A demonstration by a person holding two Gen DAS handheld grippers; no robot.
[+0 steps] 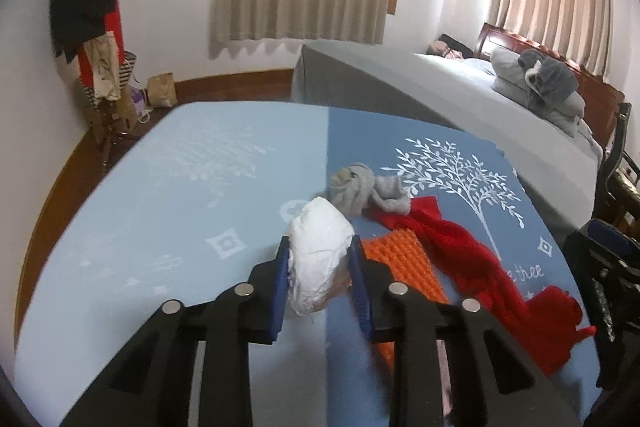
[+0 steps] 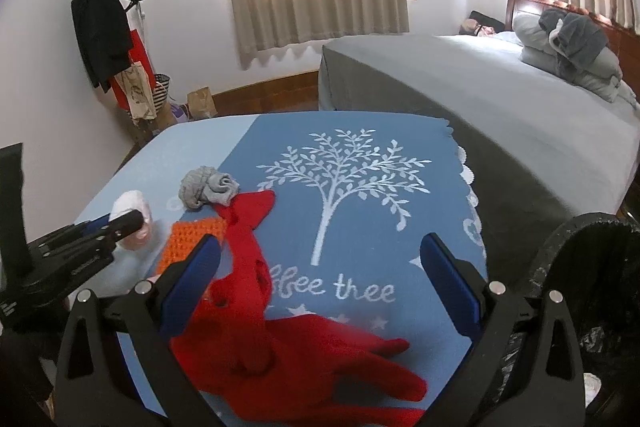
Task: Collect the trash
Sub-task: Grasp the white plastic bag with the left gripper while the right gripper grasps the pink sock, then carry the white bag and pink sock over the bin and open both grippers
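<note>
- The left gripper (image 1: 318,259) points down and forward over the table (image 1: 140,211); its blue pads (image 1: 282,279) press both sides of a crumpled white paper wad (image 1: 320,259).
- The right gripper (image 2: 320,267) hangs above the same table nearer its edge, angled downward, jaws spread wide with nothing gripped between them.

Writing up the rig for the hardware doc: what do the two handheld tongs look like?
Both match. The left tongs and right tongs have matte black angular plastic frames, each finger lined with a blue ribbed pad. Round silver fasteners sit on the linkage arms, four per unit. No cables, labels or sleeves show in either wrist view.
</note>
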